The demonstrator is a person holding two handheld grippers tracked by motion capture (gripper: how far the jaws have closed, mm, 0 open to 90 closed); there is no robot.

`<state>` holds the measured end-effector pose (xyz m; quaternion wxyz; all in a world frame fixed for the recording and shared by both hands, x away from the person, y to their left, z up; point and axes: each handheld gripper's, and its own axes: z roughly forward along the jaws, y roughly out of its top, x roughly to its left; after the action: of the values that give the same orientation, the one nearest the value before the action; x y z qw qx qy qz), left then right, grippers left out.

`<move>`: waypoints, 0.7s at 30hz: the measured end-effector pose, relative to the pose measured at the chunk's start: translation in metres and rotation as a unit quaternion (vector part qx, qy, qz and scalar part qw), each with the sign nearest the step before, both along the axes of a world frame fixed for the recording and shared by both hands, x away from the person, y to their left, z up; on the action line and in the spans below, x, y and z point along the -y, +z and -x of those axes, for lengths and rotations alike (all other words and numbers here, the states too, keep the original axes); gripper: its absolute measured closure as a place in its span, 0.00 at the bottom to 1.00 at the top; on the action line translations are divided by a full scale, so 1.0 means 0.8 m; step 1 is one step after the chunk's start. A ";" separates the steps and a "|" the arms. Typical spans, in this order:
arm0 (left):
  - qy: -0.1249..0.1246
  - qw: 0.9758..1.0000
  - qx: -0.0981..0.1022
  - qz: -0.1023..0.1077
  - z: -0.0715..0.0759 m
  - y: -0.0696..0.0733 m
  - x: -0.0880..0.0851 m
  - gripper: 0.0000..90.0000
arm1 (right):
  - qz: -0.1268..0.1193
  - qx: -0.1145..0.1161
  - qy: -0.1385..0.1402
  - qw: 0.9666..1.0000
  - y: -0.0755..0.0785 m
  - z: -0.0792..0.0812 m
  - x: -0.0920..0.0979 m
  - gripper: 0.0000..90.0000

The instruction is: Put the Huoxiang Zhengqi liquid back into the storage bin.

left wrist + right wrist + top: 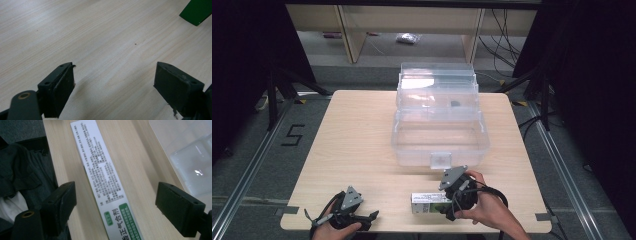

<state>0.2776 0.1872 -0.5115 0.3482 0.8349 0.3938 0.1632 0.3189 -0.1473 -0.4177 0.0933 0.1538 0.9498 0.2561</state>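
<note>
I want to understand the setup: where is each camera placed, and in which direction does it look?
High view: above the person's side, looking forward and down on the table, clear box, both hands.
Left gripper view: on the left claw, looking along its open jaws at bare tabletop.
Right gripper view: on the right claw, jaws open either side of the carton.
Shared: the carton shows in high and right views.

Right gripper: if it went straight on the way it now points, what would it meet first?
Probably the white-and-green carton lying flat on the table; the right gripper is open astride it, not touching.
</note>
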 end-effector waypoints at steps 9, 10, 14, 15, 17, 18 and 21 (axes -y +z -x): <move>0.001 1.000 -0.003 0.005 0.001 0.001 0.001 0.18 | 0.030 -0.014 0.011 0.999 -0.006 -0.005 -0.014 0.22; 0.001 1.000 -0.004 0.006 0.001 0.001 0.001 0.18 | 0.032 -0.015 0.012 0.999 -0.007 -0.005 -0.016 0.22; 0.002 1.000 -0.002 -0.003 0.000 0.000 0.000 0.18 | 0.045 -0.022 0.021 0.999 -0.010 -0.005 -0.022 0.24; 0.002 1.000 -0.002 -0.002 0.000 0.000 0.000 0.18 | 0.048 -0.024 0.023 0.998 -0.011 -0.005 -0.023 0.24; 0.000 1.000 -0.004 -0.004 0.000 0.000 0.000 0.18 | 0.051 -0.023 0.033 0.998 -0.014 -0.007 -0.026 0.26; 0.001 1.000 -0.003 -0.005 0.000 0.000 0.000 0.18 | 0.055 -0.027 0.037 0.997 -0.014 -0.006 -0.027 0.26; 0.001 1.000 -0.003 -0.003 0.000 0.000 0.000 0.18 | 0.060 -0.036 0.049 0.996 -0.018 -0.008 -0.032 0.29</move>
<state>0.2778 0.1871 -0.5115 0.3437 0.8363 0.3953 0.1620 0.3255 -0.1220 -0.4321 0.0559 0.1104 0.9725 0.1974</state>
